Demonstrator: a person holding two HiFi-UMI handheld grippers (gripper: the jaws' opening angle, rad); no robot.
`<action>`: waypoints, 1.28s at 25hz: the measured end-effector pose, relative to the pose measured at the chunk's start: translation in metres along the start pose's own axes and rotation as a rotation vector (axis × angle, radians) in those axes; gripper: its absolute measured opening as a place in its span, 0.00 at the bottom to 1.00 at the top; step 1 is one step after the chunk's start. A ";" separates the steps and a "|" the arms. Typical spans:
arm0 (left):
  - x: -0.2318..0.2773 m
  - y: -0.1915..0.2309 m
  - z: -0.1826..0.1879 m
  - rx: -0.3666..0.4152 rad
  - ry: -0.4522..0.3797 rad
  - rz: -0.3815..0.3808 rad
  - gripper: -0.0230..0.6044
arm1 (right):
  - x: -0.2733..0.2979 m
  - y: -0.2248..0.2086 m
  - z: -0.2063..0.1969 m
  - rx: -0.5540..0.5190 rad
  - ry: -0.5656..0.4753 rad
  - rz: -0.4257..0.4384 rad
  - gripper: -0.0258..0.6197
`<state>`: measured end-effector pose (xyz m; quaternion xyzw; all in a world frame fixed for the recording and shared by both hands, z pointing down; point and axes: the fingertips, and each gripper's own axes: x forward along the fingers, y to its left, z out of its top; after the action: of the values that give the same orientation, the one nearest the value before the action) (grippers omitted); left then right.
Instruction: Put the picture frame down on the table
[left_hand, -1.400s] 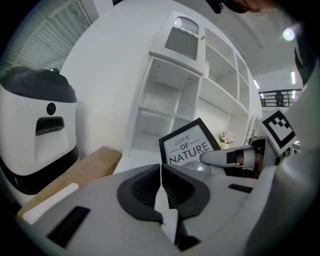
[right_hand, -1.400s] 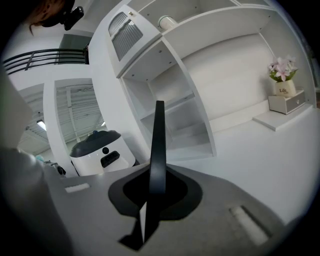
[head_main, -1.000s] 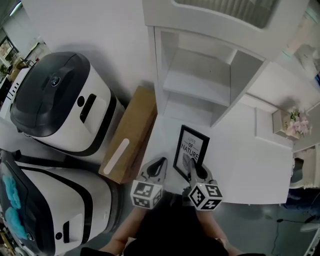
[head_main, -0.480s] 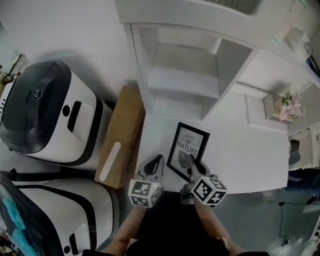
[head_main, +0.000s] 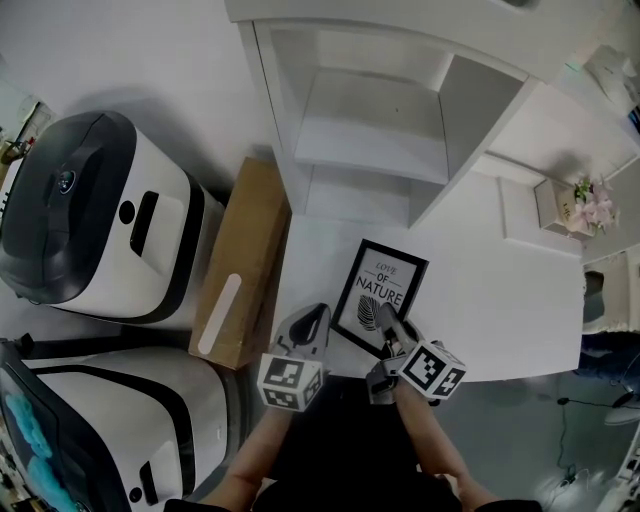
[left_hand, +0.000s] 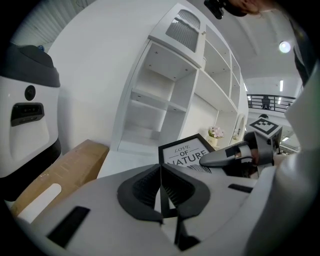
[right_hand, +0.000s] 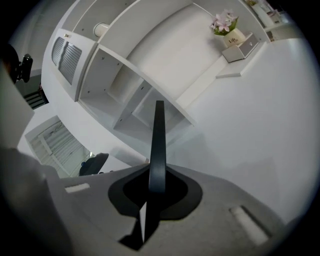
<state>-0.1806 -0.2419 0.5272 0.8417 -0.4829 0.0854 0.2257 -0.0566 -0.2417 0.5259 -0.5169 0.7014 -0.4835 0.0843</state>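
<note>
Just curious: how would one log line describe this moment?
right gripper: shut on picture frame | picture frame: tilted over table | left gripper: shut, empty

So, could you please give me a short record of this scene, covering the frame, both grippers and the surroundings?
picture frame: black, print reads "love of nature", at the front edge of the white table; lying flat or not, cannot tell
right gripper: shut on the frame's near edge
left gripper: shut, empty, beside the frame
behind: white shelf unit
left of table: cardboard box
far right: small flower pot
</note>
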 end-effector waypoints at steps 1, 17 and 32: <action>0.000 0.000 -0.002 -0.002 0.002 0.000 0.06 | 0.001 -0.002 -0.002 0.012 0.005 0.005 0.06; 0.003 -0.004 -0.019 -0.021 0.039 0.006 0.06 | 0.018 -0.005 -0.016 0.130 0.120 0.106 0.06; 0.004 0.002 -0.026 -0.029 0.056 0.005 0.06 | 0.045 -0.011 -0.034 0.188 0.270 0.177 0.06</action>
<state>-0.1779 -0.2338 0.5519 0.8344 -0.4798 0.1024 0.2510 -0.0911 -0.2574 0.5688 -0.3734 0.7007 -0.6027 0.0794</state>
